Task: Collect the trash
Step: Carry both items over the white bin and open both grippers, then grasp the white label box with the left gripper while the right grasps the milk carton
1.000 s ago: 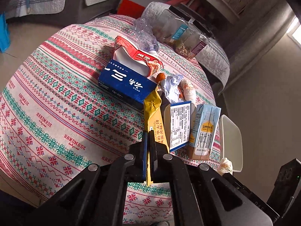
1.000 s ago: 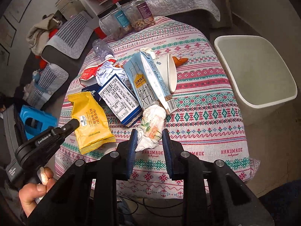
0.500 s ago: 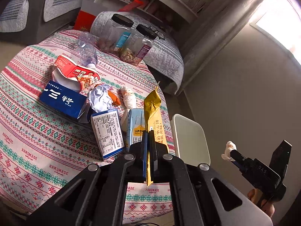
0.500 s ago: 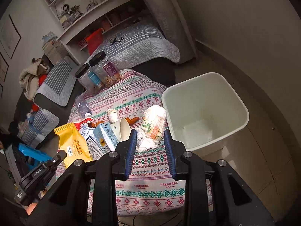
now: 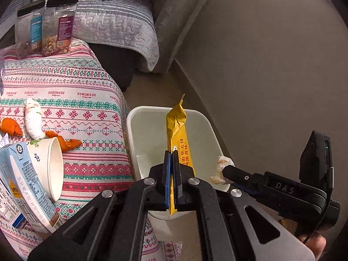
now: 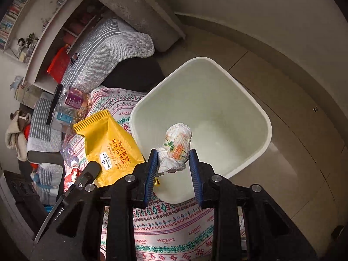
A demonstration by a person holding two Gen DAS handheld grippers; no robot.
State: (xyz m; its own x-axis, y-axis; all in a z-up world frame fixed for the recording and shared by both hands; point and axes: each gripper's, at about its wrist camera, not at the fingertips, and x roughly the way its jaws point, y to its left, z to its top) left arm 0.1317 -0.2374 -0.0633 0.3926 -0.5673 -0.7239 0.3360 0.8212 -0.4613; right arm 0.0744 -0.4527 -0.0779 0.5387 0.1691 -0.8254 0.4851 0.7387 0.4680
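Observation:
Over the white trash bin (image 5: 148, 134) my left gripper (image 5: 172, 152) is shut on a yellow snack wrapper (image 5: 177, 128), which sticks up edge-on. My right gripper (image 6: 173, 158) is shut on a crumpled printed tissue (image 6: 178, 139) and hangs above the near side of the bin (image 6: 217, 100), which looks empty. In the left wrist view the right gripper (image 5: 226, 170) pokes in from the right with the tissue (image 5: 223, 161) at its tip. In the right wrist view the yellow wrapper (image 6: 108, 139) sits just left of the bin, in the left gripper (image 6: 93, 167).
The table with the patterned cloth (image 5: 76, 87) stands left of the bin. On it lie a paper cup (image 5: 45, 161), a milk carton (image 5: 24, 184), orange peels (image 5: 65, 143), a rolled tissue (image 5: 32, 119) and two jars (image 5: 58, 26). A grey striped cushion (image 5: 113, 21) lies behind.
Both grippers have swung from above the table's trash to above the bin, carrying the yellow wrapper and the crumpled tissue with them. Both grips look unchanged.

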